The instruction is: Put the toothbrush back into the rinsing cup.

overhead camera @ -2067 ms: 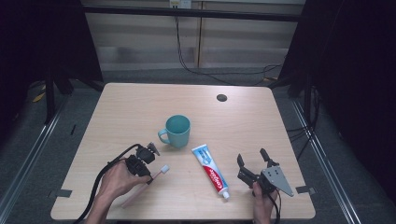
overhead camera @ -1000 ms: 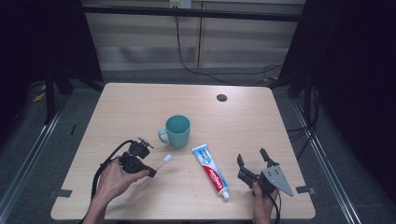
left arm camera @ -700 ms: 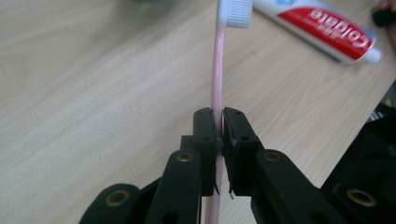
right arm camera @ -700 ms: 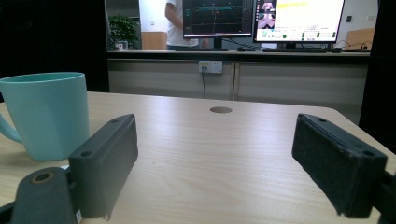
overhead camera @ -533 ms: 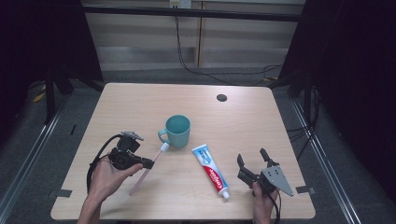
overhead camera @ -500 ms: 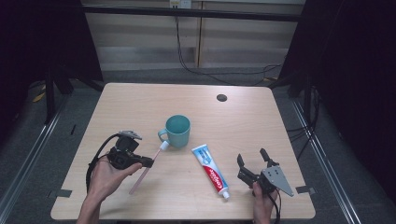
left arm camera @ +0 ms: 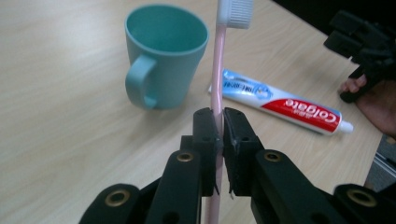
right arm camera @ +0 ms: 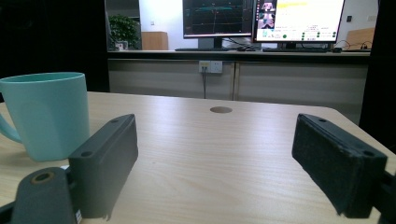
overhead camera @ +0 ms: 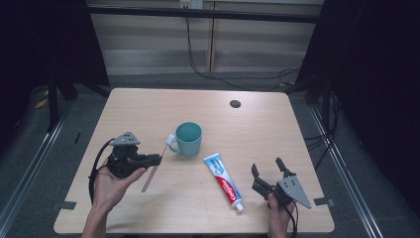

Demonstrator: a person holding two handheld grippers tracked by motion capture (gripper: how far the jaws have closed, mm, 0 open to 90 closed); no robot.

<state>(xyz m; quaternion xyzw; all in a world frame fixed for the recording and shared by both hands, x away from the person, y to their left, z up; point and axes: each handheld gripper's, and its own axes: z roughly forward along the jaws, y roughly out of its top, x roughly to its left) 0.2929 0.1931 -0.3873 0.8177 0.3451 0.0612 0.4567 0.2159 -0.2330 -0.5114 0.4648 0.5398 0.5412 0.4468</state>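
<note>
Black left gripper (overhead camera: 148,160) pinches pink toothbrush (overhead camera: 154,166) at mid-handle, jaws pressed tight on it; brush lifted off table (overhead camera: 277,129), long axis running toward mug, bristle head (left arm camera: 235,12) up near teal mug (overhead camera: 187,139) rim, just left of it in high view; mug upright, handle toward left hand; left hand nearer mug; toothpaste tube (overhead camera: 225,182) flat between grippers; right gripper (overhead camera: 268,171) spread wide, holds nothing, rests near table's front right; count: one toothbrush, one mug, one tube, two grippers

teal mug (right arm camera: 44,112), table (right arm camera: 224,154), monitors (right arm camera: 261,18)
</note>
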